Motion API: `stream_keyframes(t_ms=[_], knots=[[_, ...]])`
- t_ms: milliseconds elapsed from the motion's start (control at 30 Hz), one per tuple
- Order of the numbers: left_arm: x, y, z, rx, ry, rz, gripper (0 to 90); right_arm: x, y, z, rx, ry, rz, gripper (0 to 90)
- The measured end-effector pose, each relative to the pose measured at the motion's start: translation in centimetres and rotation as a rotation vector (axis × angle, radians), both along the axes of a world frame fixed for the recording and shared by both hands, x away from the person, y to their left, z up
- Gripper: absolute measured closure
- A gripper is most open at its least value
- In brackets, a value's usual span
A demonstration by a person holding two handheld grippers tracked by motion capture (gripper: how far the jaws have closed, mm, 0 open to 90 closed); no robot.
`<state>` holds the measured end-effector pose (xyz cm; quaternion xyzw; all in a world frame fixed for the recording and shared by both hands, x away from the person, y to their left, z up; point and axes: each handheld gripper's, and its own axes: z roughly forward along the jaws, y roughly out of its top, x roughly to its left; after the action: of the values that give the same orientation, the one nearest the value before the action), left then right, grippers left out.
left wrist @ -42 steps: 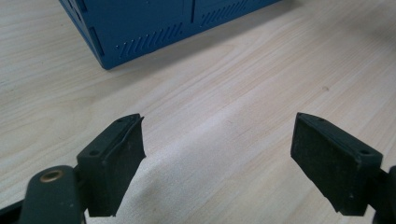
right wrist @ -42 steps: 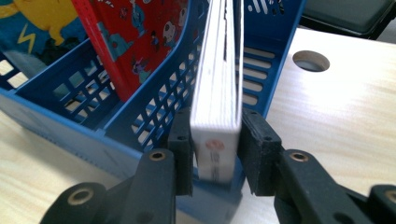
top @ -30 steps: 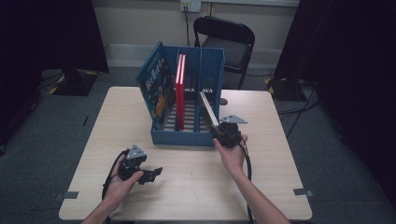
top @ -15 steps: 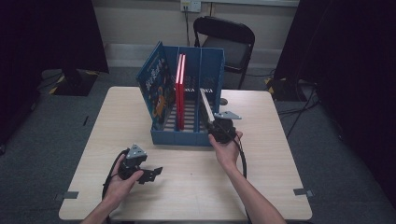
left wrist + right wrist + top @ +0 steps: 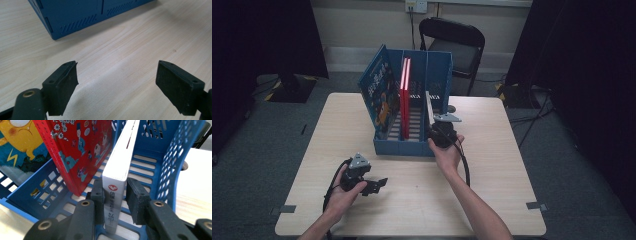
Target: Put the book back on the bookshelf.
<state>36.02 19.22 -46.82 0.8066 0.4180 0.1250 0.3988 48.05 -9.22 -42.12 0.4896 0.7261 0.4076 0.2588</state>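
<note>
White book point(image 5: 117, 170): in the right-hand slot of the blue rack point(image 5: 404, 147), standing on its lower edge, not quite upright, spine facing the desk's near edge.
Long axis: runs from the rack's front toward its back wall, straight away from the tool.
Right gripper point(image 5: 113, 195): at the rack's front, jaws narrow and just been easing apart; the spine sits between them, one pad against it, the other a sliver off.
Neighbour: red book point(image 5: 75, 152), upright one slot toward the desk's left edge.
Left gripper point(image 5: 116, 80): jaws wide, nothing in them, low near the desk's point(image 5: 492, 175) near-left corner, well apart.
Likely next: back straight out toward the near edge.
</note>
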Motion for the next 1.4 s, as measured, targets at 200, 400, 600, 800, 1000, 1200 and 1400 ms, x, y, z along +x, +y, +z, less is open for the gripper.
stream_keyframes(t_ms=[200,400,600,800,1000,1200,1400], knots=[[0.1,0.0,-0.1,0.006,0.000,-0.002,17.6,0.4,0.2,0.0,0.015,-0.004,0.004,68.2],[0.0,0.2,-0.1,0.002,0.002,0.002,17.7,0.8,0.8,0.1,0.023,0.004,0.024,66.2],[0.0,0.2,-0.1,-0.001,0.005,0.005,17.7,1.1,1.2,0.0,0.013,0.006,0.025,65.7],[0.0,0.0,-0.1,0.001,0.003,0.001,17.7,1.8,1.1,0.2,0.015,0.012,0.025,65.7],[-0.1,0.3,-0.1,0.002,0.001,-0.001,17.7,2.4,1.3,0.4,0.003,0.020,0.023,65.7],[-0.3,0.4,0.0,0.002,-0.005,-0.002,17.7,3.0,1.5,0.4,-0.010,0.025,0.017,65.8],[-0.4,0.4,0.0,-0.004,-0.005,0.000,17.7,3.6,1.5,0.3,-0.012,0.039,0.012,65.9]])
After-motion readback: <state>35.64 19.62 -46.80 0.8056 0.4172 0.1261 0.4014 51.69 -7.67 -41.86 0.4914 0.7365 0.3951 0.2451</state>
